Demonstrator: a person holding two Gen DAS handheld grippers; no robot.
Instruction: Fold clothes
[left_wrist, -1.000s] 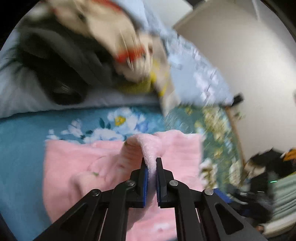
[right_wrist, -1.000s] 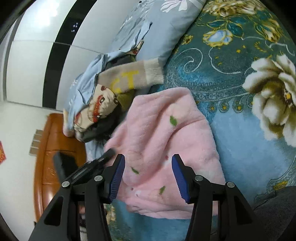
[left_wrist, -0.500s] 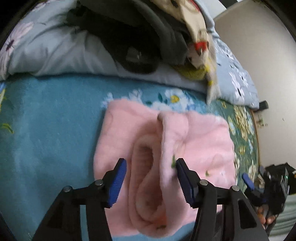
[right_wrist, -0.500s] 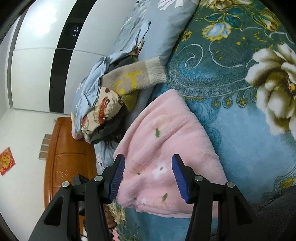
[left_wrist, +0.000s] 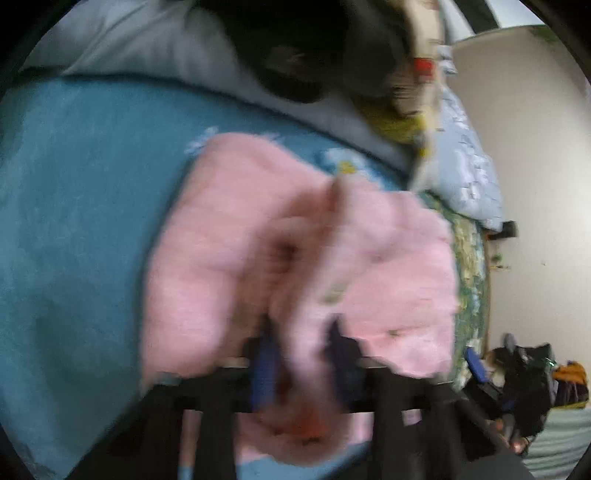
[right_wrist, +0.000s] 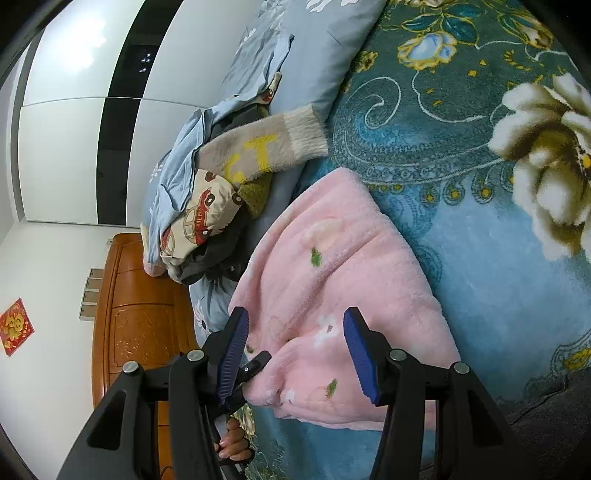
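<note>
Pink fleece garment (right_wrist: 332, 266), partly folded, on teal floral blanket (right_wrist: 480, 229), near clothes pile (right_wrist: 207, 206). Left gripper (left_wrist: 301, 354) closing around raised fold; grip not yet firm. Right gripper (right_wrist: 295, 343) open above garment, empty. Step: mid-fold. Next: secure pinch, then carry fold across.

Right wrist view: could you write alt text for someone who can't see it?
A fluffy pink garment lies partly folded on a teal floral bedspread, with the right hand-held gripper open just above its near edge. Behind it, a heap of unfolded clothes sits on a pale blue pillow, beside a wooden headboard.
</note>
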